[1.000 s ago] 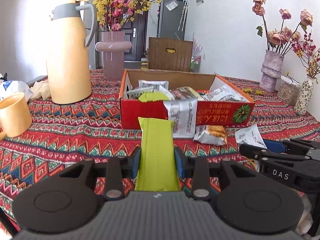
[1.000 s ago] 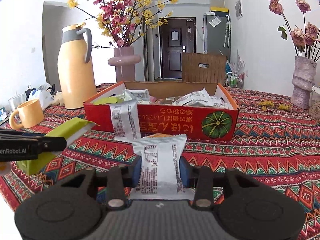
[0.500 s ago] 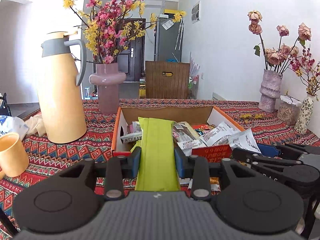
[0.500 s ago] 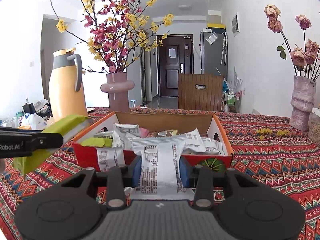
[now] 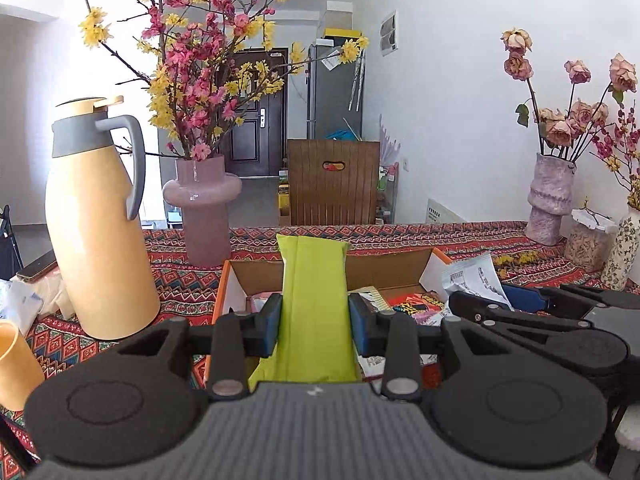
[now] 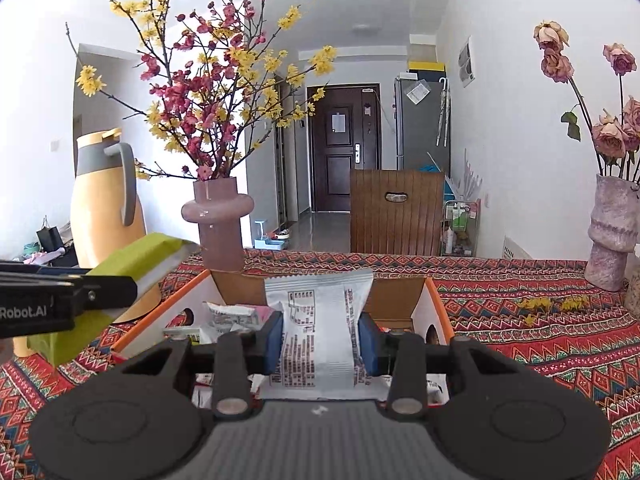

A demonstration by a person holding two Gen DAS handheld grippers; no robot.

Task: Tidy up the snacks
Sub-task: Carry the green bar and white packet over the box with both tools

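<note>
Now left gripper (image 5: pixel 315 322) clamps green packet (image 5: pixel 314 304) — right gripper (image 6: pixel 320 340) clamps white packet (image 6: pixel 318 320) — above box (image 6: pixel 434 300).

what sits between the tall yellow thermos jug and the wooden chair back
In both wrist views, the mauve glass vase of pink and yellow blossom branches stands between the yellow jug and chair back.

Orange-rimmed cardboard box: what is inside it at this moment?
The orange-rimmed cardboard box holds loose snack packets: white printed ones at its left, red ones at its right. The held green packet and white packet cover its middle and floor.
</note>
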